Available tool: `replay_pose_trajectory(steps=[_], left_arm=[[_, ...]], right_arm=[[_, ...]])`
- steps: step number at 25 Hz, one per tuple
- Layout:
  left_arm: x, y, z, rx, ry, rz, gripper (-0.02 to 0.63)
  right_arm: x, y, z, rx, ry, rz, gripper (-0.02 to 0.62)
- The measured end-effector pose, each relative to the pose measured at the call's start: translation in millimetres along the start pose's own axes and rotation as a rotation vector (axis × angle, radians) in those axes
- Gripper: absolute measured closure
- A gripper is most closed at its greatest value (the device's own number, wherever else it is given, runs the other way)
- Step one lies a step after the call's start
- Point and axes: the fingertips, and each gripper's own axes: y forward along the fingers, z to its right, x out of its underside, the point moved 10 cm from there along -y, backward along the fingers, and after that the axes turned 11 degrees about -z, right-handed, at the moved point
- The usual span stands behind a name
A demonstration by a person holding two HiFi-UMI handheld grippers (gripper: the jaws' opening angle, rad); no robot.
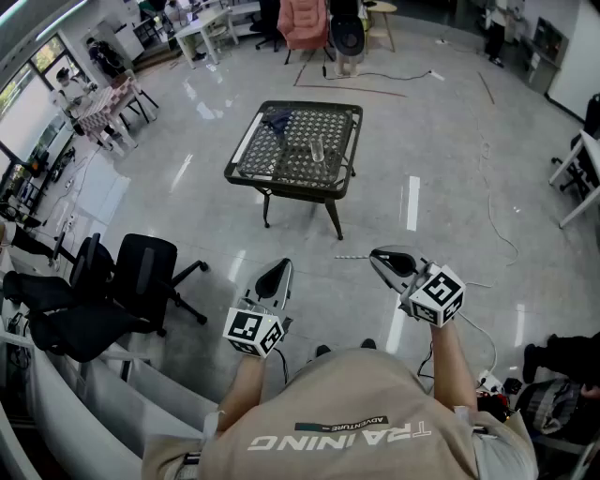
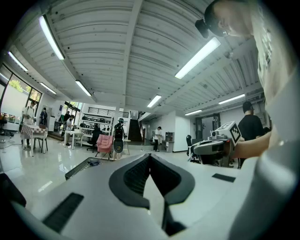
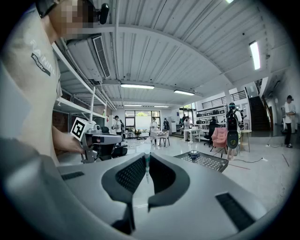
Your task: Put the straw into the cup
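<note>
We hold the right gripper (image 3: 146,157) clenched on a thin pale straw (image 3: 147,171). In the head view the straw's free length pokes out beyond the jaw tips, lying roughly level rather than upright. The left gripper (image 2: 150,157) is closed, with nothing between its jaws. The small clear plastic cup (image 1: 317,148) stands upright on the far table, well apart from both grippers, so we judge the carry has hardly begun.

Several things could go wrong from here. The pinch is narrow and sits on a smooth round tube, so the straw may swivel or slip out on the way over. It also has to be tipped upright above the cup. If it comes in slanted, its end could strike the rim and topple so light a cup, or skid off to one side. A dropped straw could snag in the table's openings. Cables (image 1: 497,220) trail across the floor to the right of the table and could catch a foot.

The cup's surface is a low square black metal mesh table (image 1: 246,173), with a dark blue crumpled thing (image 1: 278,119) near its far left corner. Around it spreads a glossy grey floor (image 1: 441,141). Black office chairs (image 1: 141,272) stand near left, and a pink chair (image 1: 302,21) stands far off. The gripper views show a ribbed ceiling with strip lights.
</note>
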Motion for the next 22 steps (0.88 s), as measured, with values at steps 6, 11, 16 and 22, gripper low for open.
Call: replay_pose_trajectory(steps=[6,11,16,22], left_arm=[[7,3,5,0.004,-0.012,-0.011,0.589],[8,0,5,0.001,-0.016,-0.014,0.589],[12,-2,1,-0.018,-0.027,-0.013,0.589],[20,-16,-16,-0.042,-0.045,-0.028,0.589]], right_arm=[[3,0,-1,-0.018,-0.016,-0.021,0.56],[4,0,-2,-0.026,-0.015,-0.031,0.56],[4,4,0,-0.037,-0.022,-0.029,0.56],[-1,16,-2,-0.002,-0.019,-0.044,0.56]])
